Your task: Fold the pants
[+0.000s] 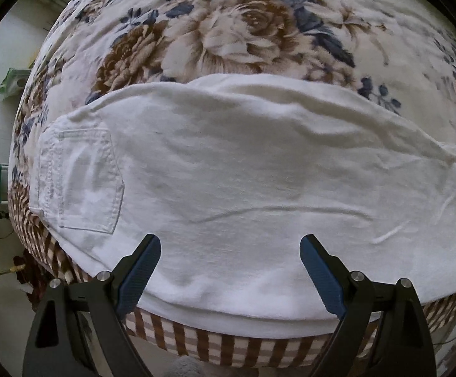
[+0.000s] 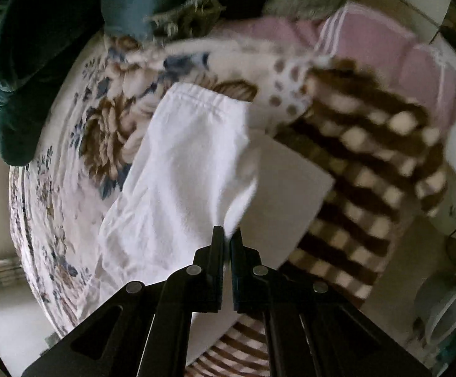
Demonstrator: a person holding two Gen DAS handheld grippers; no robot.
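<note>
pants [image 1: 228, 169]: plain white, with white stitching on the pocket
blanket [image 1: 228, 31]: cream, printed with brown roses and dark blue leaves
blanket edge [image 1: 196, 342]: brown and cream stripes and checks
left gripper [image 1: 230, 248]: black, with blue pads
right gripper [image 2: 227, 235]: black
pink cloth [image 2: 369, 40]: pale pink with white stripes
spotted cloth [image 2: 286, 84]: white with brown dots
</note>
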